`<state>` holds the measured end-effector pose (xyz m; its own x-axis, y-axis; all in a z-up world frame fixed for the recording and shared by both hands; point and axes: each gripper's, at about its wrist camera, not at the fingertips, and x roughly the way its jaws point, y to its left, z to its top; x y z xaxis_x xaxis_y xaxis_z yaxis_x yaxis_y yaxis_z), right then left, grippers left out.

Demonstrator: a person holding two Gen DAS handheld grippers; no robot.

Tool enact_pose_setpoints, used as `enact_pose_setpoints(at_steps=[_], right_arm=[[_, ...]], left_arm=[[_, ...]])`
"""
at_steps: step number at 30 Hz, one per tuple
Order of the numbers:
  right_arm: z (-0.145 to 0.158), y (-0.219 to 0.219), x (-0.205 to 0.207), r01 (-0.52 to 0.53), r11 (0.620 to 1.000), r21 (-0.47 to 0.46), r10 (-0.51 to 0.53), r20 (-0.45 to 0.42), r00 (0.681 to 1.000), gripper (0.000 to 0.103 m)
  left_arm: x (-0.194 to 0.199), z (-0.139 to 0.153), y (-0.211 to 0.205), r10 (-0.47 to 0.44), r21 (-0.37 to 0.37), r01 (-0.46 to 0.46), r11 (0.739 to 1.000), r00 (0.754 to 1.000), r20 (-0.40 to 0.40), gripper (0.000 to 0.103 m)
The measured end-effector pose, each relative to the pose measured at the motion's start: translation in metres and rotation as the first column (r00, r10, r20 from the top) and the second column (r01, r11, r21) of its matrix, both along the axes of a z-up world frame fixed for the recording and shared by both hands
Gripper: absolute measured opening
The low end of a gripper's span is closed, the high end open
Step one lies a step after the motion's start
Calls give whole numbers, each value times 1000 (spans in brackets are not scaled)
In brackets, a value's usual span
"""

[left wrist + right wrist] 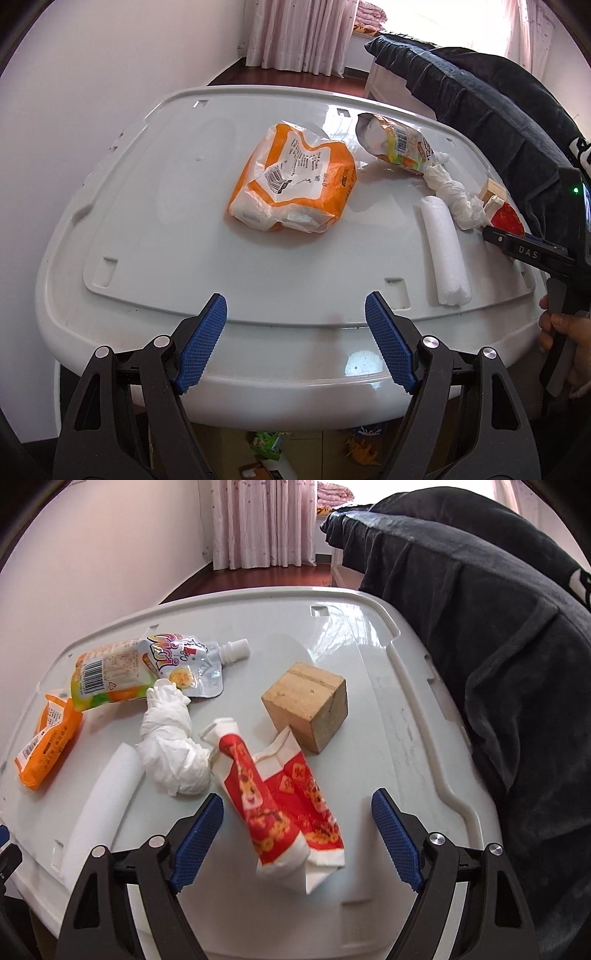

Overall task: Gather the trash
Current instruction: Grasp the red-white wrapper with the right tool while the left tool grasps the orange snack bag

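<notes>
Over the desk [417, 716], you are straddling the red paper carton [291, 812] with the released right hand-held gripper [297, 840] for pickup, while the left hand-held gripper [295, 341] is idling unclenched.

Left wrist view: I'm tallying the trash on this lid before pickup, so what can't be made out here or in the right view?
- Red paper bag: left view shows a sliver; the right gripper covers the rest.
- Cardboard box: mostly behind the crumpled tissue there.
- Orange wrapper: cut off by the right view's left edge.
- Clutter under the lid: too small, blocked by the left gripper.
</notes>
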<state>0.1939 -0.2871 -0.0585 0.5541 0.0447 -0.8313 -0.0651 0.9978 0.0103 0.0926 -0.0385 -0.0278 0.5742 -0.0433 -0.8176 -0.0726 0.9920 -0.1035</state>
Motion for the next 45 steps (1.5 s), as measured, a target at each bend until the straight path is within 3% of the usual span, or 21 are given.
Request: enact_pose_setpoints(at_steps=[5,10,16,29,36,41,45], right_arm=[[-1,6,1,-9,1000,-20,9,18,1000,80],[3,18,-4,-42,998,-39,43,44,998,49],[5,25,-14,-33,998,-48,35,50,998,33],[12,7,-49,57,997,54,-58,16,998,31],[10,4,-55,68,994,84,-69,10,998,31],[9,5,-54,62,995,80,-63,12,998,32],[9,5,-55,59,995,83,-60,12,998,32]], left_arm=[[0,-2,-3,-7,17,7,1000,1000,-1,76],[-1,-3,-3,-8,17,9,1000,1000,-6,76],[-5,-4,-5,-16,30,16,999,1000,-1,76],[-2,0,0,-21,39,21,999,1000,0,76],[33,14,4,-77,27,77,997,997,11,76],[70,14,-1,-145,80,144,986,989,13,76],[89,5,-14,-204,165,200,966,979,6,76]])
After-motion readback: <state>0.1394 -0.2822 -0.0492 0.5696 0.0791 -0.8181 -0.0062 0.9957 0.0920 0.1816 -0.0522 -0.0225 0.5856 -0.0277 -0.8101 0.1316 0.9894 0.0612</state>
